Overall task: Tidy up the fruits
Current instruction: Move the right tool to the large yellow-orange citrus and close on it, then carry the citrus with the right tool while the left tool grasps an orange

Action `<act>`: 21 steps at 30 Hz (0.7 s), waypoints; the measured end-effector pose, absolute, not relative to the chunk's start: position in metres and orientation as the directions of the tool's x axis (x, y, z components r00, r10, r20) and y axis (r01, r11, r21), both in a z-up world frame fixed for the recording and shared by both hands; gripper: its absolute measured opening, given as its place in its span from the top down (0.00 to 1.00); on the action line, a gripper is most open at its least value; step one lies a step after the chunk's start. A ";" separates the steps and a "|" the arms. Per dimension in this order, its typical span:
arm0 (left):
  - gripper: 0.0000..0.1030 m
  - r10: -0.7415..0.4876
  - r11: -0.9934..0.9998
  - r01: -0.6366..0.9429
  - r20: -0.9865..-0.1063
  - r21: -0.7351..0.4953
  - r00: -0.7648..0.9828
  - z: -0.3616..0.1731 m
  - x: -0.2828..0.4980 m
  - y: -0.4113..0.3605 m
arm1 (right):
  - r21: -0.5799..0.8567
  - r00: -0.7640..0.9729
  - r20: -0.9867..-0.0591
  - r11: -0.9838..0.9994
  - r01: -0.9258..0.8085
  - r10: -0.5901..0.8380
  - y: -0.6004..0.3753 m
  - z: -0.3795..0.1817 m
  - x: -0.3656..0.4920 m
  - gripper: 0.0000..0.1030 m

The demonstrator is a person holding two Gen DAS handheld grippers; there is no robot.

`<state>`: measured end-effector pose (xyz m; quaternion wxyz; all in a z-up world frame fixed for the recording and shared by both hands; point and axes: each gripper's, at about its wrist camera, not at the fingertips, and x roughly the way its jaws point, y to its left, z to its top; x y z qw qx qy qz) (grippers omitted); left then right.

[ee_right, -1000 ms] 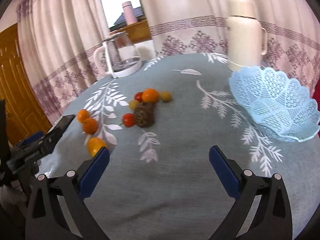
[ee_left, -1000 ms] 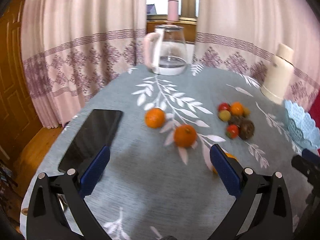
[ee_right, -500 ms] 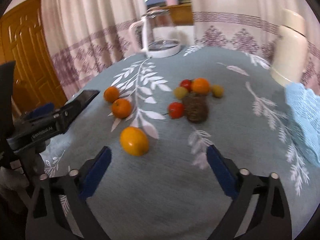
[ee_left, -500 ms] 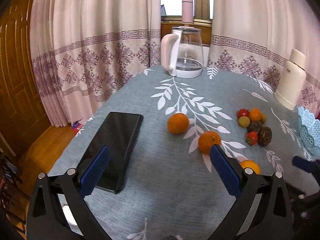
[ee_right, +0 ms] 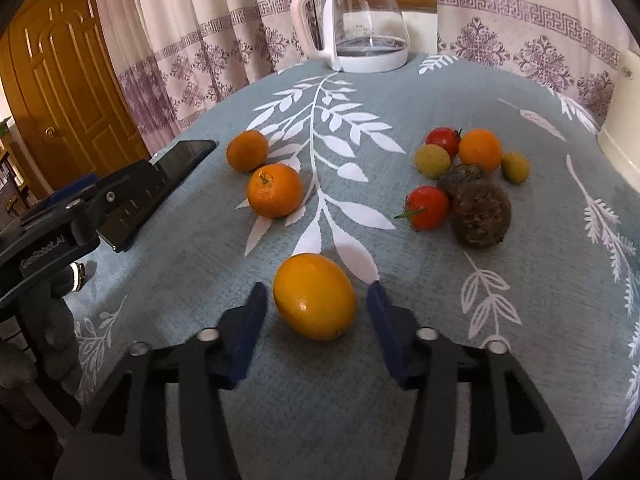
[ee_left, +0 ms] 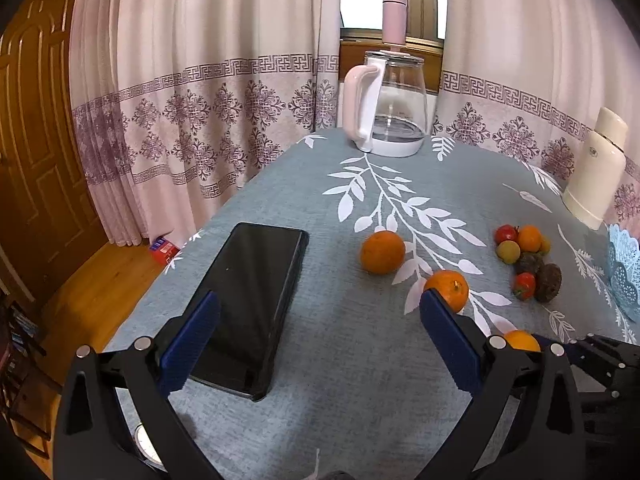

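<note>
On the grey leaf-print tablecloth [ee_left: 360, 380], seen from the left wrist, the left gripper [ee_left: 318, 340] hangs with its jaws wide apart and nothing between them. The black phone [ee_left: 256, 304] sits fuller in view than a second ago, now partly behind the left pad. Two oranges [ee_left: 382, 251] lie ahead, the small-fruit cluster [ee_left: 524, 256] off to the right near the blue basket [ee_left: 624, 272].

From the right wrist, the right gripper [ee_right: 316, 320] has come in close around the yellow-orange fruit [ee_right: 314, 295], which a second ago lay far off to the left. Its jaws are closing, the fruit between them, with slim gaps showing on both sides. The glass kettle [ee_right: 360, 20] stands at the table's far edge.
</note>
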<state>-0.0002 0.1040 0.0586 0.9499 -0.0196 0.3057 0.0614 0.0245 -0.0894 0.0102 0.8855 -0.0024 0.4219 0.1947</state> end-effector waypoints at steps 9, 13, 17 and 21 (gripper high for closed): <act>0.02 0.079 0.996 -0.083 -0.600 0.022 0.796 0.053 0.013 0.084 | 0.181 0.592 -0.727 0.929 -0.323 0.347 -0.104 0.015 0.015 0.61; 0.02 0.049 0.999 -0.044 -0.613 0.024 0.788 0.050 0.022 0.070 | 0.197 0.634 -0.700 0.942 -0.273 0.330 -0.127 0.023 0.008 0.60; 0.02 0.017 1.000 -0.009 -0.639 0.017 0.769 0.044 0.036 0.056 | 0.214 0.658 -0.691 0.954 -0.211 0.301 -0.151 0.022 0.005 0.60; 0.02 -0.008 0.999 0.027 -0.660 0.018 0.752 0.037 0.051 0.042 | 0.250 0.655 -0.693 0.953 -0.174 0.301 -0.165 0.015 0.007 0.60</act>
